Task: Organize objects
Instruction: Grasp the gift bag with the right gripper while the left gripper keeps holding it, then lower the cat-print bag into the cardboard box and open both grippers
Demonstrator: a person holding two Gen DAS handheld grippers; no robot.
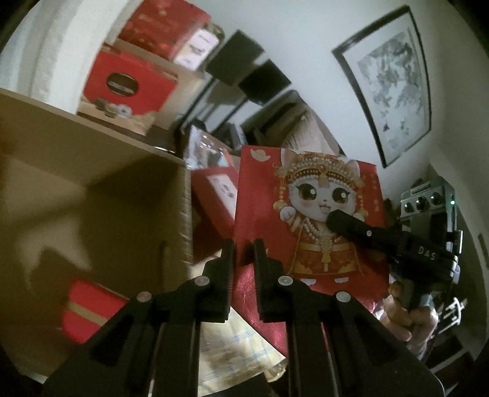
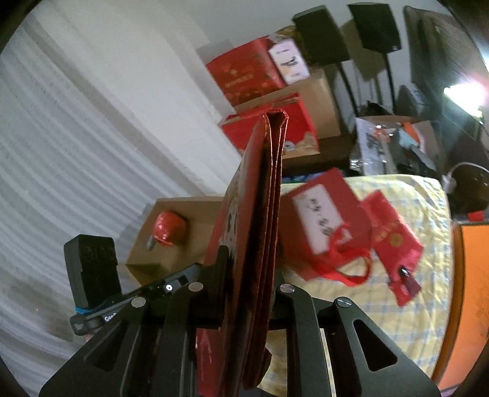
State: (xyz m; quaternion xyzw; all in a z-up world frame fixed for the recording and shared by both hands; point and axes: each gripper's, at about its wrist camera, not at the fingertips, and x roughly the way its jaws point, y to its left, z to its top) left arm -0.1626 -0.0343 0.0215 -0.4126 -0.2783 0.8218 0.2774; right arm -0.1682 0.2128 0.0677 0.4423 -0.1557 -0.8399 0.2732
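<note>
A flat red paper gift bag with a cartoon cat (image 1: 308, 213) is held upright in the air beside an open cardboard box (image 1: 91, 198). My left gripper (image 1: 243, 247) is shut on the bag's left edge. My right gripper (image 2: 244, 268) is shut on the same bag (image 2: 259, 213), seen edge-on between its fingers; it reaches across the bag's front from the right in the left wrist view (image 1: 336, 220). A small red box (image 1: 88, 308) lies inside the cardboard box.
Two more red gift bags (image 2: 324, 223) (image 2: 394, 241) lie on a yellow checked cloth (image 2: 428, 198). Red gift boxes (image 1: 122, 88) are stacked on cartons at the back. A red ball (image 2: 168, 229) sits in the cardboard box (image 2: 171, 241). Speakers (image 2: 373, 27) stand behind.
</note>
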